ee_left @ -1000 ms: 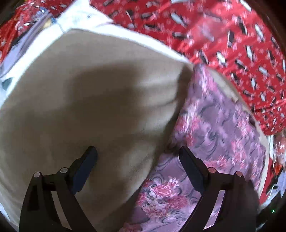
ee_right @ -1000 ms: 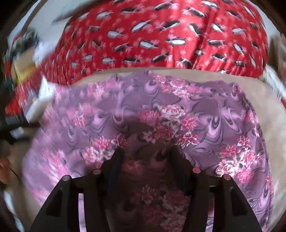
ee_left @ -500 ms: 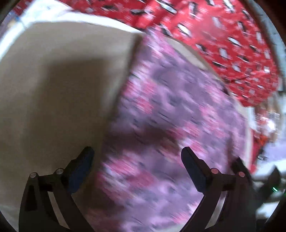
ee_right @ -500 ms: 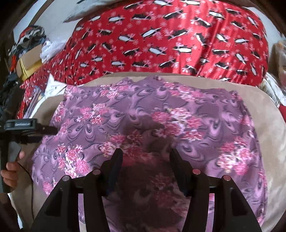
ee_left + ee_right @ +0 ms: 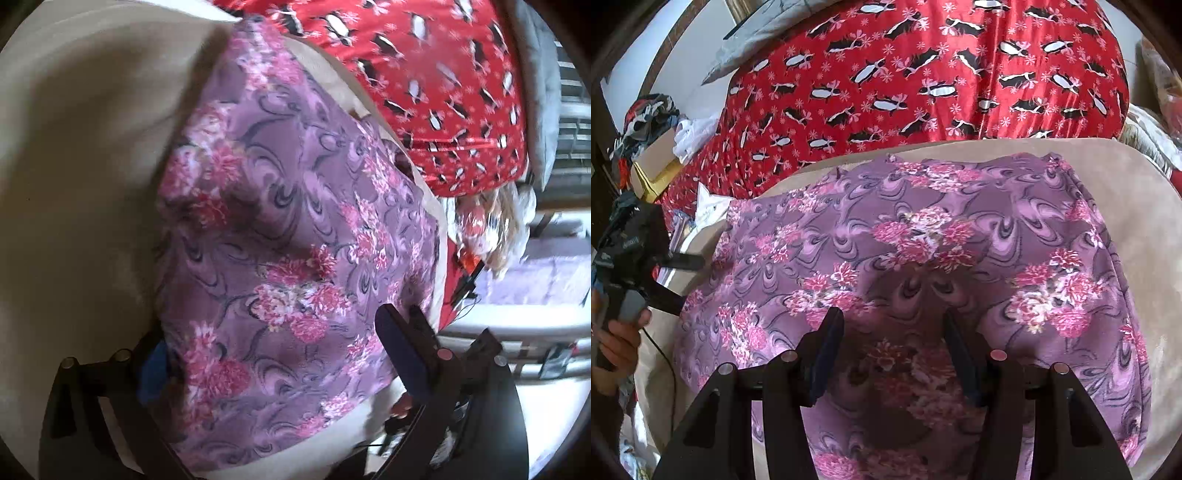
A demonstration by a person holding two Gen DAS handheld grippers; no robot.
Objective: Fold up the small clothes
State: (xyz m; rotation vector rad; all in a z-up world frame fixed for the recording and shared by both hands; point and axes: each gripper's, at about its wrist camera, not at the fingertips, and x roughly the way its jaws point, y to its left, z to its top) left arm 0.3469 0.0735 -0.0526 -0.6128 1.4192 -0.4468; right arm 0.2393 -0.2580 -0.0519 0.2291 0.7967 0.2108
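Left wrist view only: clutter of clear plastic bags point(image 5: 491, 218) at 3 o'clock, past the beige pad point(image 5: 81, 184); a white rail beneath them. Right wrist view only: cardboard box point(image 5: 653, 166) at 9 o'clock with dark clothes point(image 5: 646, 118) heaped on top, contents otherwise unclear; also the person's left hand point(image 5: 617, 339) gripping the other tool's handle at the garment's 9 o'clock edge.

Purple floral garment point(image 5: 923, 266) lies spread flat on the beige pad, red penguin-print cloth point(image 5: 923, 74) behind at 12 o'clock. Fabric mostly smooth, mild ripples; hem at 12 o'clock wavy.

Left gripper point(image 5: 273, 354): jaws wide, straddling the garment's near part; left finger partly hidden under the cloth edge. Right gripper point(image 5: 894, 350): jaws moderately apart over the garment, nothing pinched.
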